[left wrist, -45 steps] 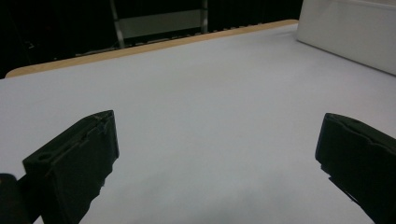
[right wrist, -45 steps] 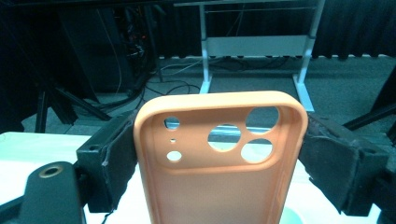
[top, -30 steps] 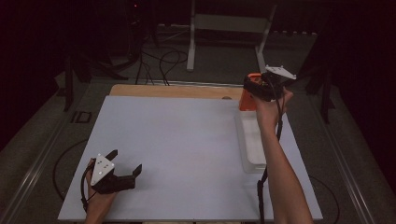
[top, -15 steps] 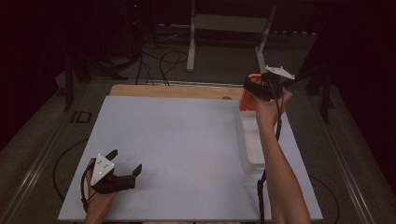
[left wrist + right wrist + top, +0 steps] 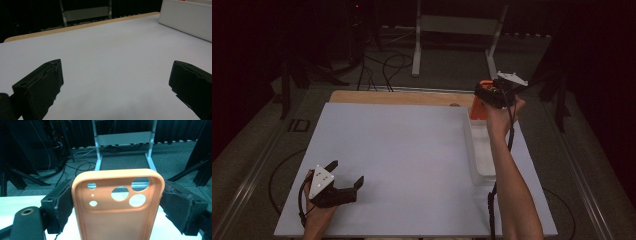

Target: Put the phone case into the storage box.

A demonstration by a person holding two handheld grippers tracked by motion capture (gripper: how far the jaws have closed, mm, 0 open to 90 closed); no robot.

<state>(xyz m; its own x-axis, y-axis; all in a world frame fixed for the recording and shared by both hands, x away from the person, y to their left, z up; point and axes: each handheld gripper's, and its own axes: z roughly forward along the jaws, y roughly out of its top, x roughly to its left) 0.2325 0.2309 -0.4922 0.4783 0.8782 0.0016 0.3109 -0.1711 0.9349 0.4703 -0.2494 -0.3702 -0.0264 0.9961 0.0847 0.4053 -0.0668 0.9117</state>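
An orange phone case (image 5: 117,207) stands upright between the jaws of the right gripper (image 5: 117,202), whose pads press on its two long edges, so the tongs are clamped on it. Its hollow inner side faces the right gripper view, with round camera cut-outs near the top edge; no brand or writing can be read on it. In the high view the phone case (image 5: 477,107) is held above the far right part of the table, over the far end of a white tray (image 5: 479,150) that lies along the right side of the white table top (image 5: 402,150). What the tray holds cannot be told.

The left gripper (image 5: 346,176) rests near the front left corner of the table, well apart from the tray, its jaws wide apart with nothing but bare table top between them. Beyond the table a white metal stand (image 5: 122,138) rises from the dark floor.
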